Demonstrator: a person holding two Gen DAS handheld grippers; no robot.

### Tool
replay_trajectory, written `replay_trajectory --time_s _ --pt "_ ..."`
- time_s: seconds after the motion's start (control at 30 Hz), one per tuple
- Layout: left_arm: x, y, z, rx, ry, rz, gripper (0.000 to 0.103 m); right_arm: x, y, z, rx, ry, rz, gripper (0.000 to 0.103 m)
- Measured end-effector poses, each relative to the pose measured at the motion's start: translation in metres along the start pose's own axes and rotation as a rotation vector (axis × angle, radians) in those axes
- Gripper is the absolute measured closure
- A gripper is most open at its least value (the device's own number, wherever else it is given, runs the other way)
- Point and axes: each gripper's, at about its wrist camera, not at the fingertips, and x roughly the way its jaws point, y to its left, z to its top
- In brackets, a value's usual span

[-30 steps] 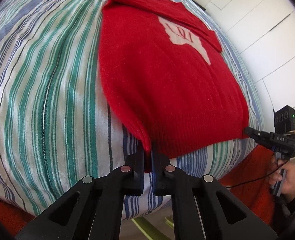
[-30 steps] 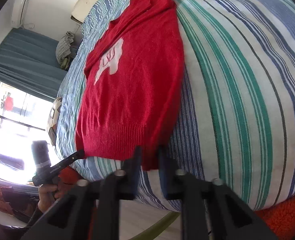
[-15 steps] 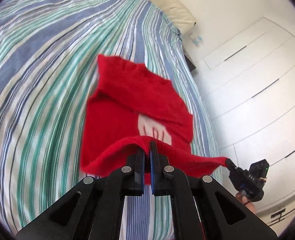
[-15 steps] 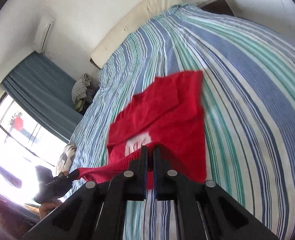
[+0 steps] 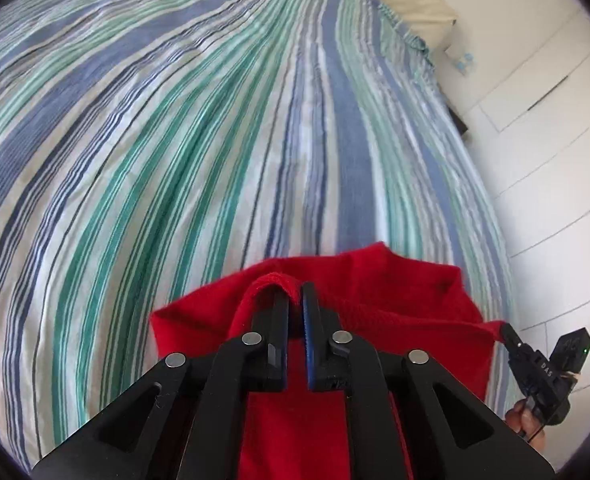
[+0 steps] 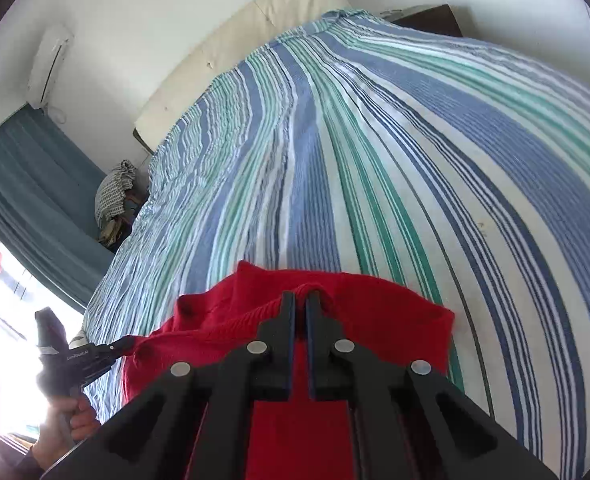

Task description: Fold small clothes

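You have a plain red sweater (image 5: 395, 300) on a bedspread (image 5: 175, 140) striped blue, green and white; your grippers (image 5: 295, 292) are black.

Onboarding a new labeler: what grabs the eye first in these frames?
The red sweater, bunched low in both views with its hem stretched between the two grippers. Behind it the striped bedspread fills most of each frame. The left gripper is opening, hem between its jaws; the right gripper pinches the other end.
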Motion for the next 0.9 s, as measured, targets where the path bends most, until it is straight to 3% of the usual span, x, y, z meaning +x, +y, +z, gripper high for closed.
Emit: replay_trajectory --time_s 0.03,0.07,0.1,0.17,0.2,0.3,0.43,0.47,0.53,0.6,0.63,0.67,0.73,0.8,0.9 --pt "0.008 0.005 0.004 -0.028 0.007 0.003 0.091 0.011 -0.009 0.001 0.030 0.010 -0.002 0.095" --pt "0.012 0.011 0.007 -0.060 0.005 0.001 0.084 0.016 -0.016 0.001 0.054 0.004 -0.018 0.091" --pt "0.011 0.015 0.010 -0.085 -0.011 0.004 0.063 0.016 -0.022 0.000 0.073 -0.015 -0.032 0.084" --pt "-0.001 0.020 0.014 -0.103 -0.061 0.054 0.029 0.007 -0.028 0.004 0.087 -0.061 -0.032 0.081" --pt "-0.011 0.021 0.014 -0.099 -0.090 0.064 0.024 -0.002 -0.027 0.006 0.078 -0.083 -0.027 0.081" --pt "-0.038 0.016 0.005 -0.041 -0.136 0.080 0.024 -0.025 -0.005 0.008 -0.027 -0.095 0.006 0.081" --pt "-0.067 -0.003 -0.050 0.113 -0.123 0.025 0.018 -0.045 0.039 -0.030 -0.217 0.044 0.141 0.080" --pt "-0.065 -0.006 -0.067 0.151 -0.101 0.030 0.012 -0.047 0.045 -0.046 -0.261 0.085 0.156 0.075" --pt "-0.058 -0.005 -0.105 0.223 -0.040 0.091 0.011 -0.048 0.046 -0.079 -0.334 0.155 0.109 0.065" --pt "-0.046 0.003 -0.136 0.262 0.041 0.198 0.016 -0.044 0.022 -0.108 -0.357 0.219 -0.058 0.065" --pt "-0.047 0.007 -0.145 0.263 0.056 0.234 0.019 -0.047 0.006 -0.118 -0.338 0.231 -0.130 0.071" --pt "-0.058 0.009 -0.156 0.256 0.041 0.237 0.020 -0.061 -0.006 -0.126 -0.308 0.205 -0.136 0.082" --pt "-0.090 0.011 -0.177 0.222 -0.007 0.221 0.016 -0.099 -0.006 -0.139 -0.290 0.126 -0.210 0.074" --pt "-0.118 0.010 -0.199 0.207 -0.046 0.222 0.009 -0.132 0.005 -0.158 -0.304 0.073 -0.181 0.051" --pt "-0.141 0.003 -0.231 0.225 -0.064 0.246 0.009 -0.161 0.018 -0.197 -0.336 0.059 -0.174 0.044"
